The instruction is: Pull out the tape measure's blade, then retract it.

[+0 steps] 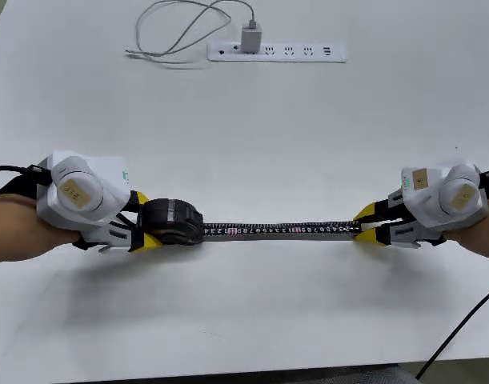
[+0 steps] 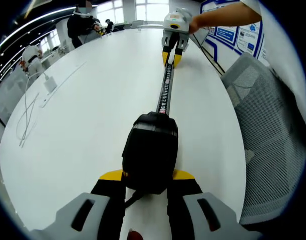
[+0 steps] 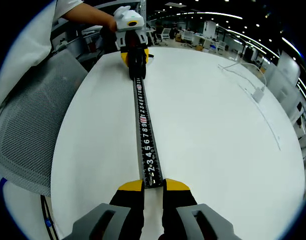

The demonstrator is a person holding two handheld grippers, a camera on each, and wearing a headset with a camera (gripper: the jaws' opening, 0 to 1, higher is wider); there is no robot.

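Your left tool [image 1: 146,220] is clamped on the tape measure case [image 1: 172,222], one jaw on either flank. I judge this to be an anchor hold, so the case cannot slide while the blade is drawn. Your right tool [image 1: 364,226] is pinched on the free end of the blade [image 1: 280,230], well apart from the case. The blade lies flat and straight on the surface [image 1: 252,128], numerals up, spanning between both tools. Pull-out appears done; retraction is not yet done. The case houses the unspooled rest: how much blade sits coiled inside cannot be told.
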